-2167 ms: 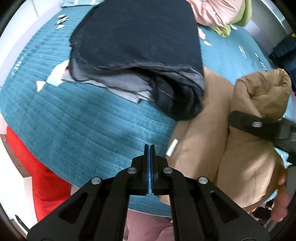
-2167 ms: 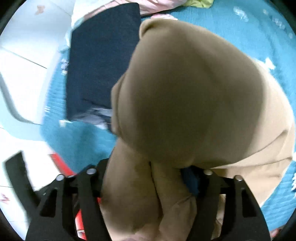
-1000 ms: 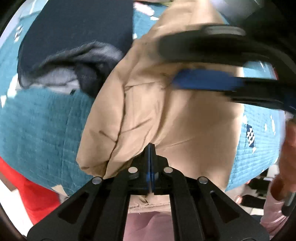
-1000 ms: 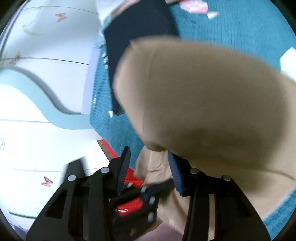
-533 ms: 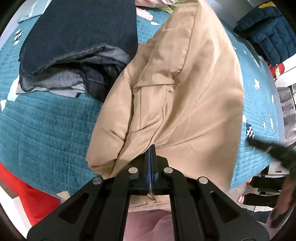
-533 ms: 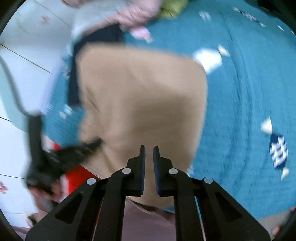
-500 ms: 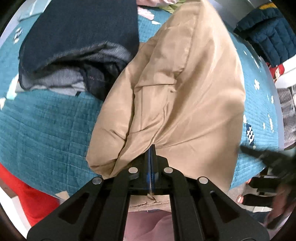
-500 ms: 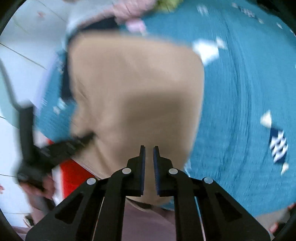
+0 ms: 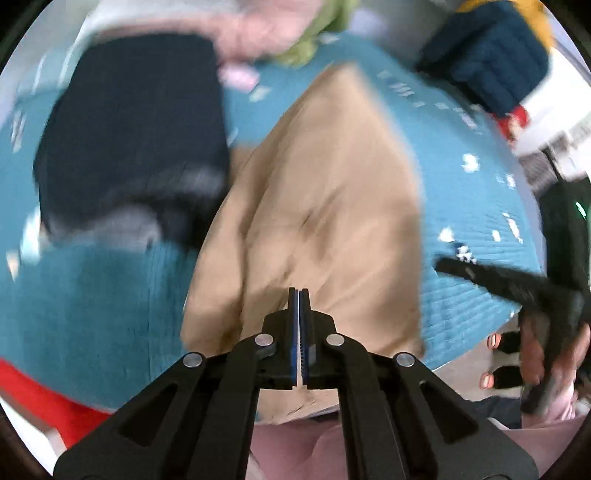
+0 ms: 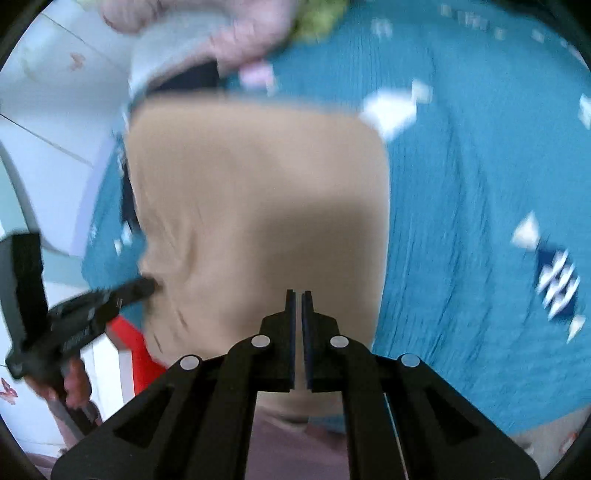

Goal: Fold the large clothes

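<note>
A tan garment (image 9: 325, 206) lies folded on the teal quilt (image 9: 92, 295), near the bed's front edge. My left gripper (image 9: 299, 295) hovers over its near end, shut, with nothing between the pads. In the right wrist view the same tan garment (image 10: 258, 206) fills the middle. My right gripper (image 10: 299, 295) is above its near right corner, its jaws closing the last sliver on nothing. Each gripper shows in the other's view: the right gripper (image 9: 443, 264) off the garment's right side, the left gripper (image 10: 147, 286) at its left edge. Both views are motion-blurred.
A folded dark navy stack (image 9: 136, 122) sits on the quilt just left of the tan garment. Pink clothes (image 9: 258, 26) and green clothes (image 9: 314, 48) are heaped at the far side. A navy and yellow jacket (image 9: 491, 55) lies beyond the bed's right edge. Something red (image 9: 33, 387) is below the near left edge.
The right gripper let go of the tan garment, shut, and drew off to the right. The garment now lies flat. The left gripper has risen off the cloth.
</note>
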